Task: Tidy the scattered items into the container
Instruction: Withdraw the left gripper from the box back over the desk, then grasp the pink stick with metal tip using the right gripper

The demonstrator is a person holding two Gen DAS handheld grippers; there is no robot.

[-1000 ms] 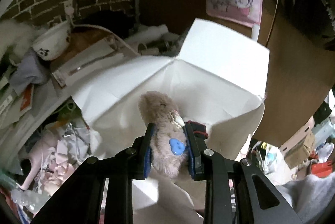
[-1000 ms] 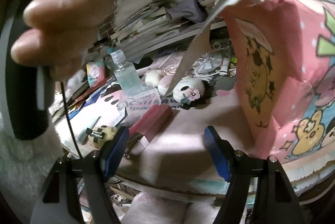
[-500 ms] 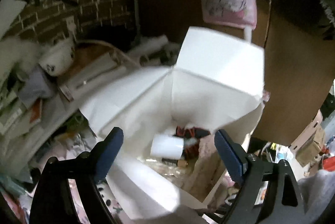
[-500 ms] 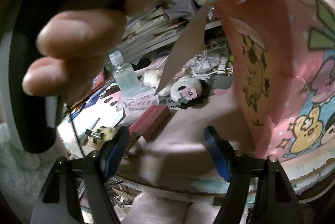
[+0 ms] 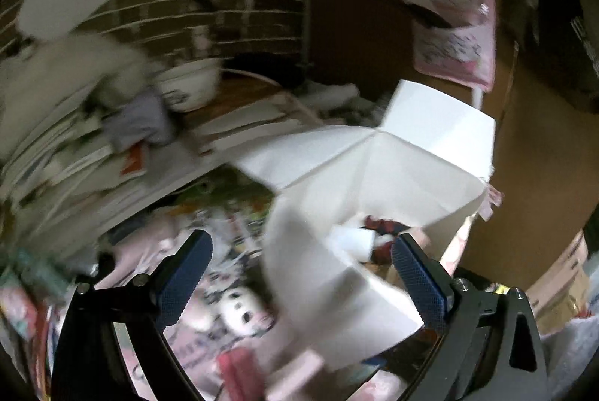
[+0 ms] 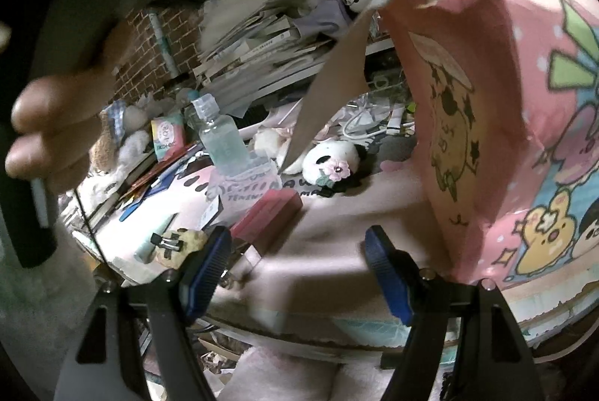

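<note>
Left wrist view: the left claw (image 5: pixel 299 273), which a second ago gripped a small plush, is opening with nothing between its jaws, swinging left off the bag (image 5: pixel 411 176) toward the panda plush (image 5: pixel 239 311) on the tabletop. Right claw (image 6: pixel 295 273) hangs open, idle.

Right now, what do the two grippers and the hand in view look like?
Both are matte black, angular two-finger tools with silver screws at the joints. The left gripper carries dark navy pads with a fine knurled texture; the right gripper has brighter blue, ribbed pads. A bare hand grips a black handle beside a thin black cable. No sleeve shows.
</note>
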